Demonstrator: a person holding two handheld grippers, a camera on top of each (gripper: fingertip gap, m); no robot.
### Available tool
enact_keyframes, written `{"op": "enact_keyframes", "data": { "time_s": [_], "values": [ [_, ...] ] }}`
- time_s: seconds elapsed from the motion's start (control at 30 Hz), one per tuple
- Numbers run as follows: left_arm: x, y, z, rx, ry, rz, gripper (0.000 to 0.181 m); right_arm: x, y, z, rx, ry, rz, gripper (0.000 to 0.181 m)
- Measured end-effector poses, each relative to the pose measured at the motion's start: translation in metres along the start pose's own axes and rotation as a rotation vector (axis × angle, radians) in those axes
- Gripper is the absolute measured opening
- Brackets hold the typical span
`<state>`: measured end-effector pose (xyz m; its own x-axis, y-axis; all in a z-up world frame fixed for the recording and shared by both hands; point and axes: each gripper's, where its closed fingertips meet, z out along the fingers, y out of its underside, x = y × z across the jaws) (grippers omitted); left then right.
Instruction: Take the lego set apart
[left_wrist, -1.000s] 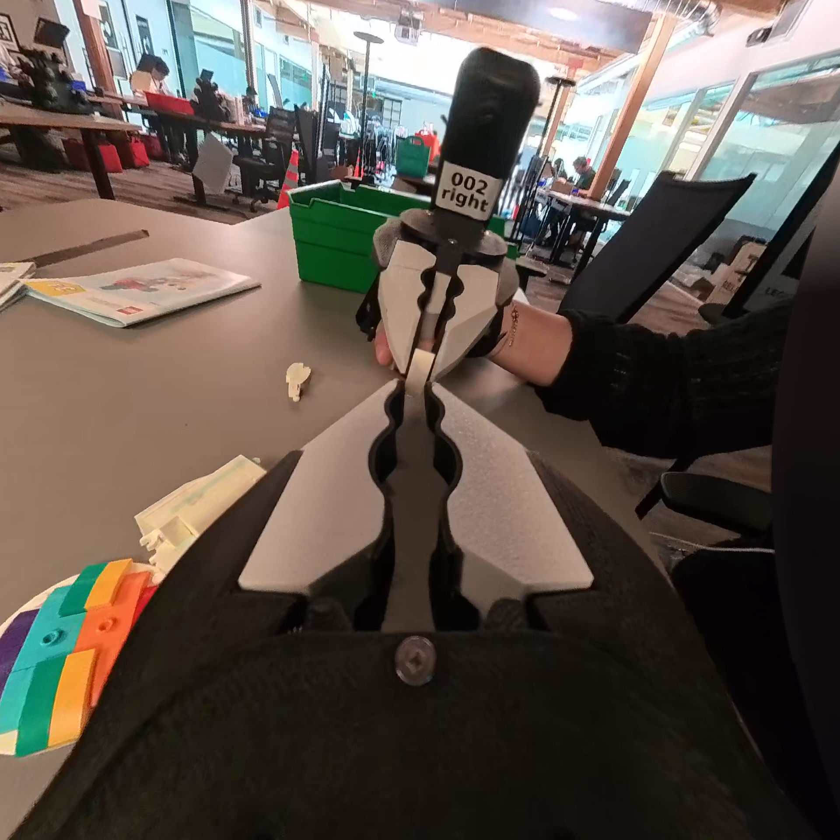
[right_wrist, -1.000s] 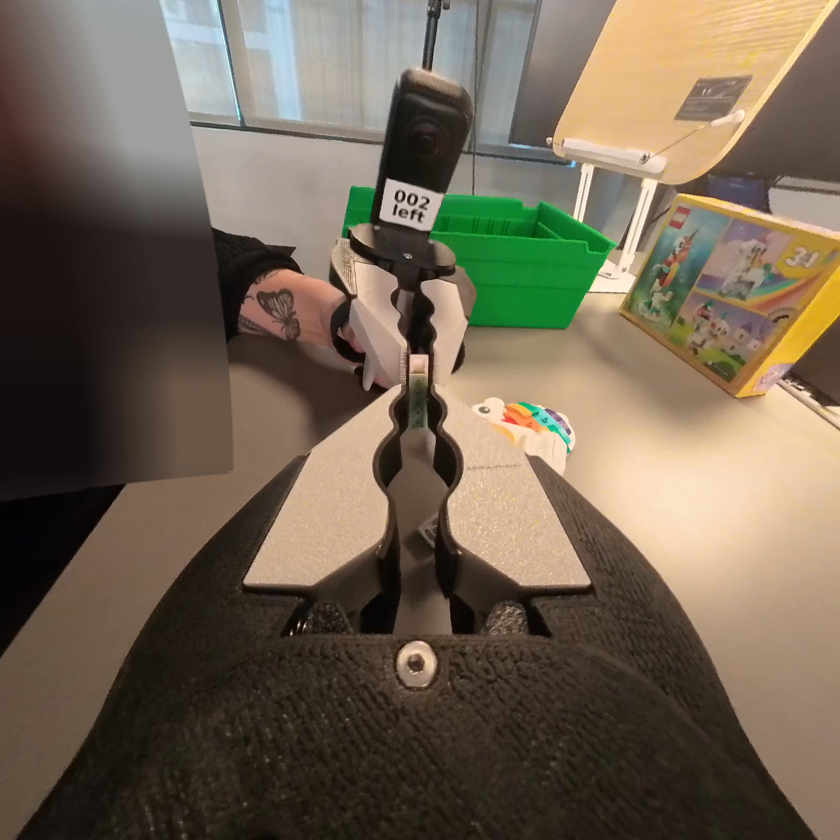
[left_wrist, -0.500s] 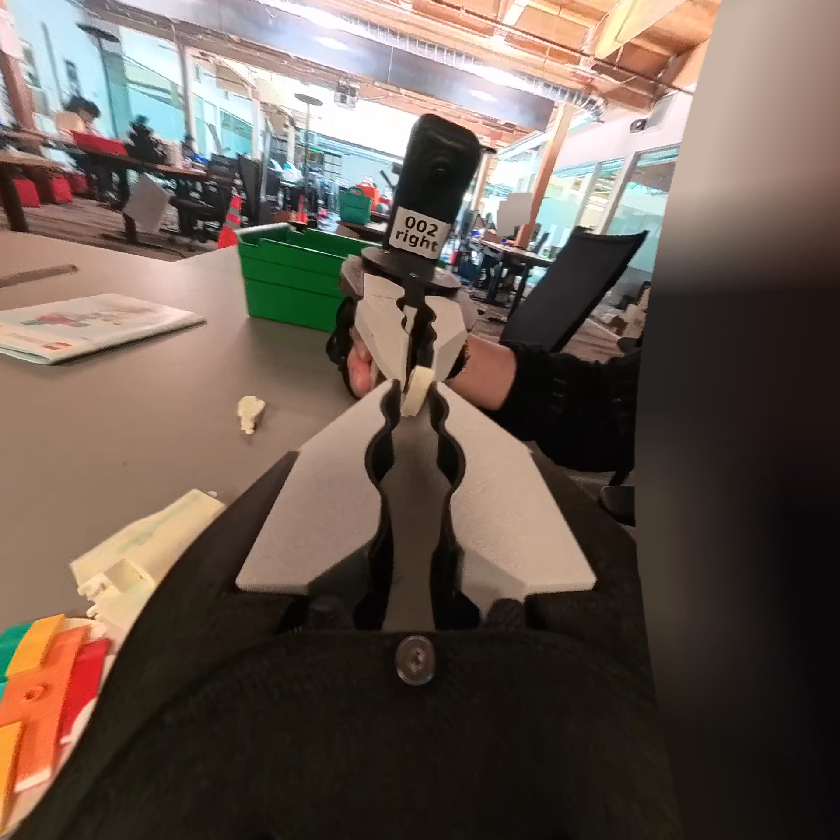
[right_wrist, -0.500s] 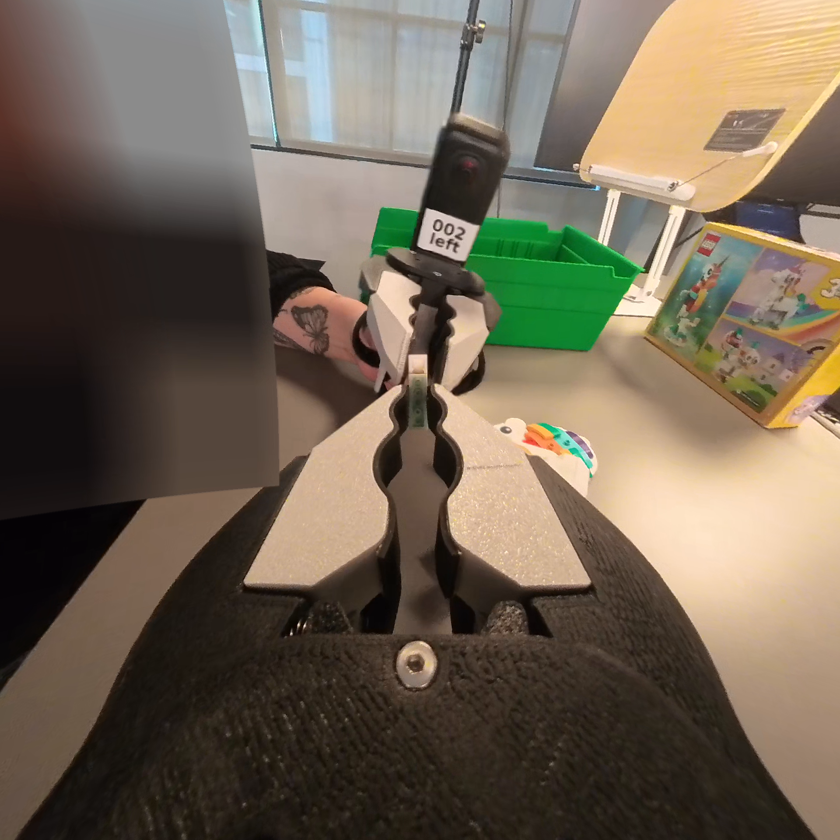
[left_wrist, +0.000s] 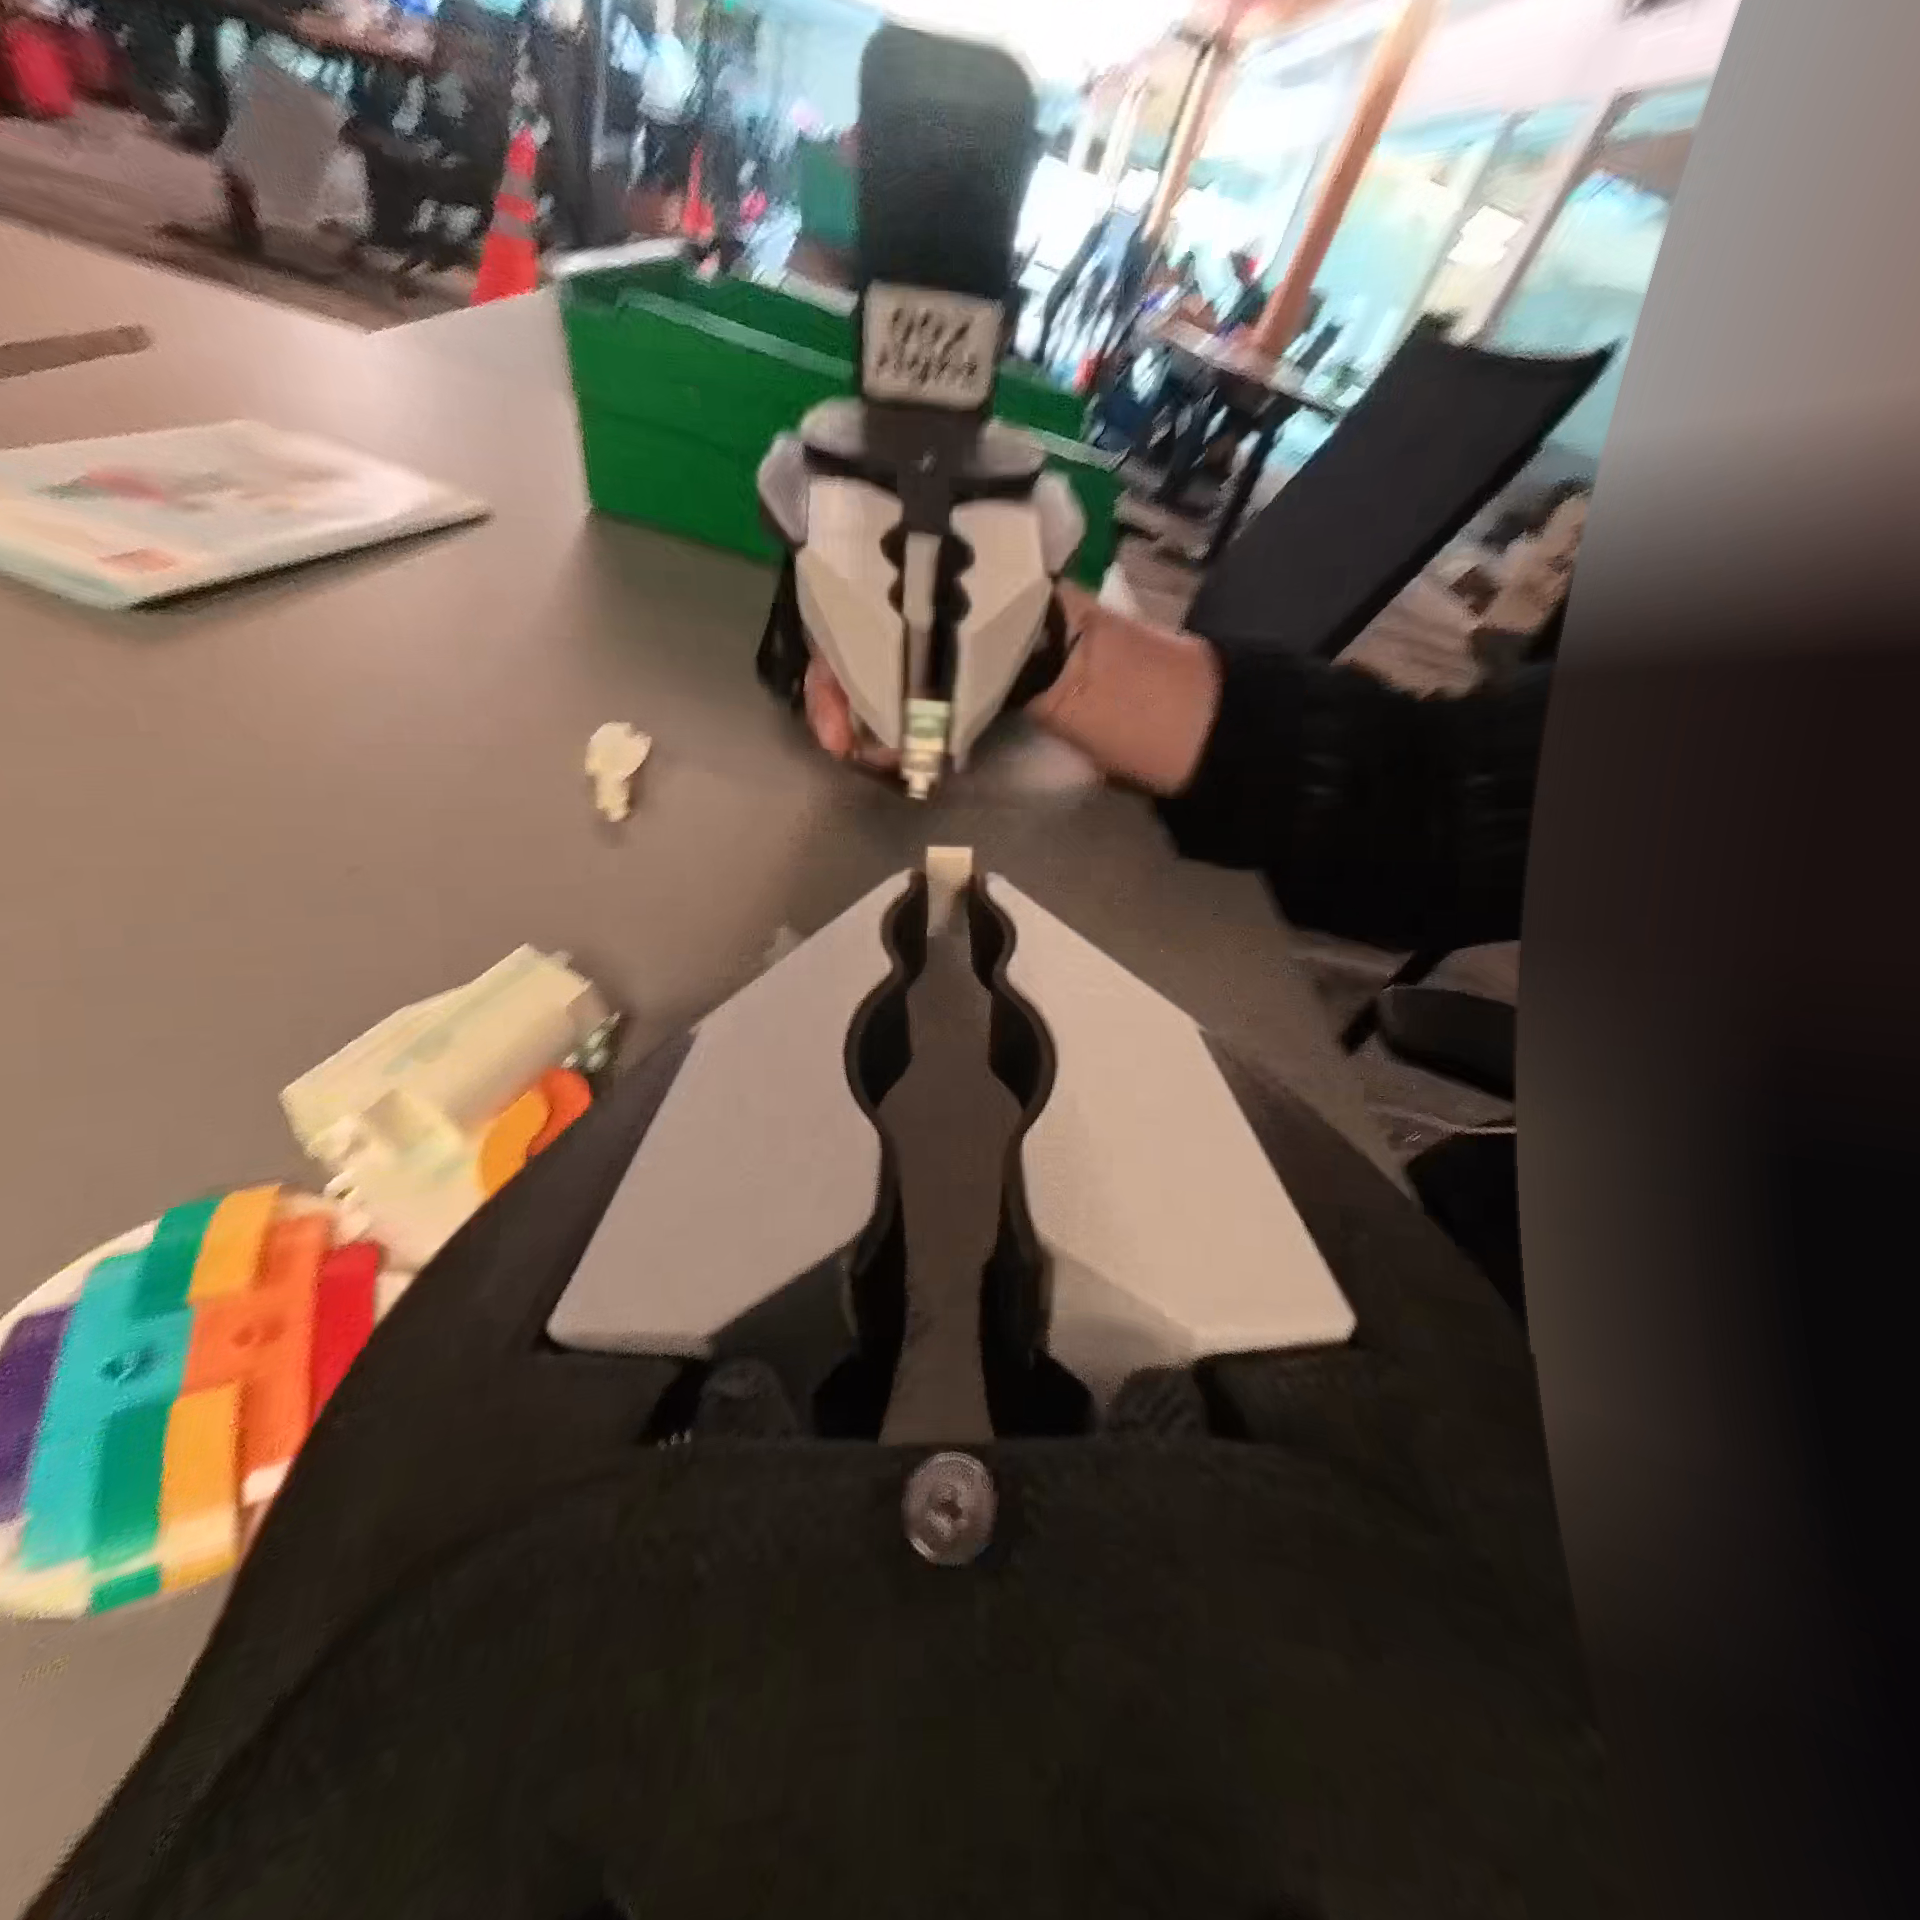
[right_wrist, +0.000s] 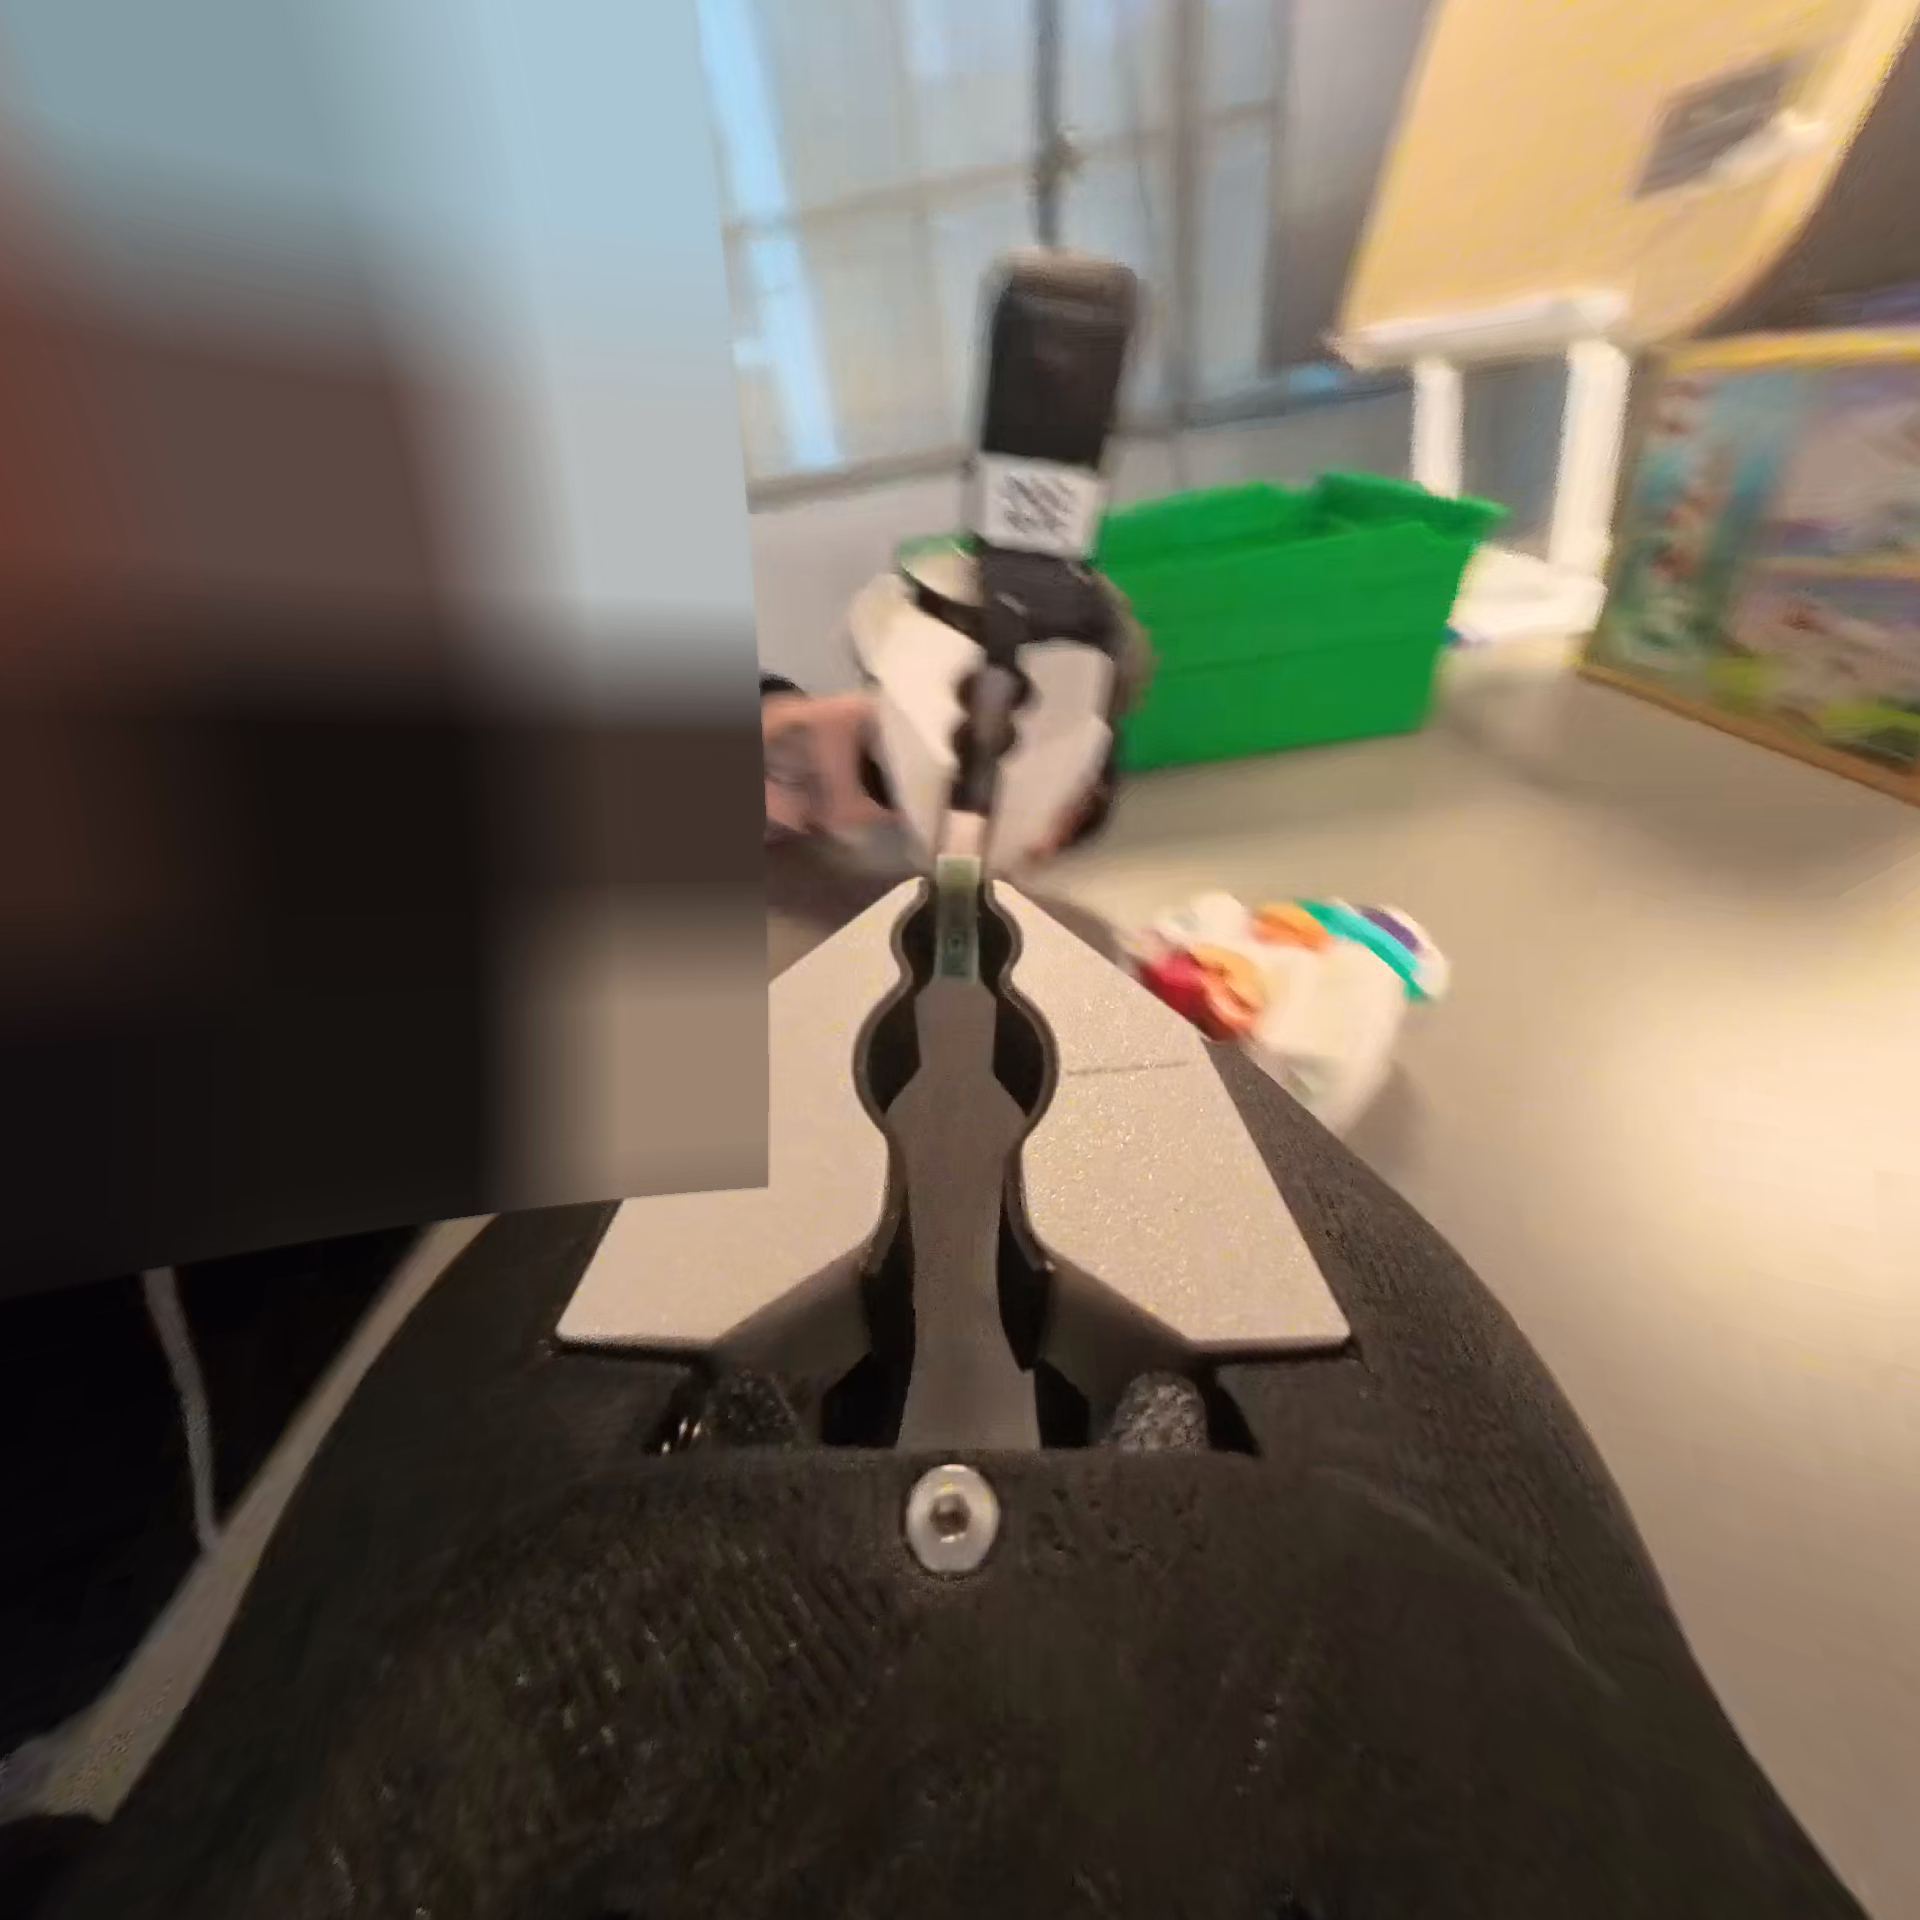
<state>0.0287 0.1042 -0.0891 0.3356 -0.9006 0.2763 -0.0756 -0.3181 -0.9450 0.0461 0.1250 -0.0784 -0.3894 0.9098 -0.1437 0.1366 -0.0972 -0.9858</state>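
My left gripper is shut on a small cream lego piece that sticks out of its tips. My right gripper is shut on a thin pale-green lego piece. The two grippers face each other tip to tip, a short gap apart above the grey table. The right gripper also shows in the left wrist view, with its piece at the tips. The rest of the lego model, white with rainbow-coloured bricks, lies on the table at the lower left. It also shows in the right wrist view.
A loose cream lego bit lies on the table. A green bin stands behind, also in the right wrist view. An instruction booklet lies far left. The lego box stands at the right. A black chair is beyond the table edge. Less than 4 cm separates the two grippers' tips.
The two grippers, joined tip to tip on one assembly before, have pulled apart. Each now holds its own piece. Both views are motion-blurred.
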Motion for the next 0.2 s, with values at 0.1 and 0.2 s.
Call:
{"op": "enact_keyframes", "data": {
  "time_s": [0.1,0.2],
  "values": [
    [-0.012,0.016,0.007,-0.092,-0.085,-0.007,0.007,0.031,0.031,-0.012,-0.226,0.217,-0.022,0.006],
    [-0.024,0.046,0.013,-0.270,-0.156,-0.022,0.007,0.035,0.032,-0.011,-0.215,0.223,0.065,0.006]
  ]
}}
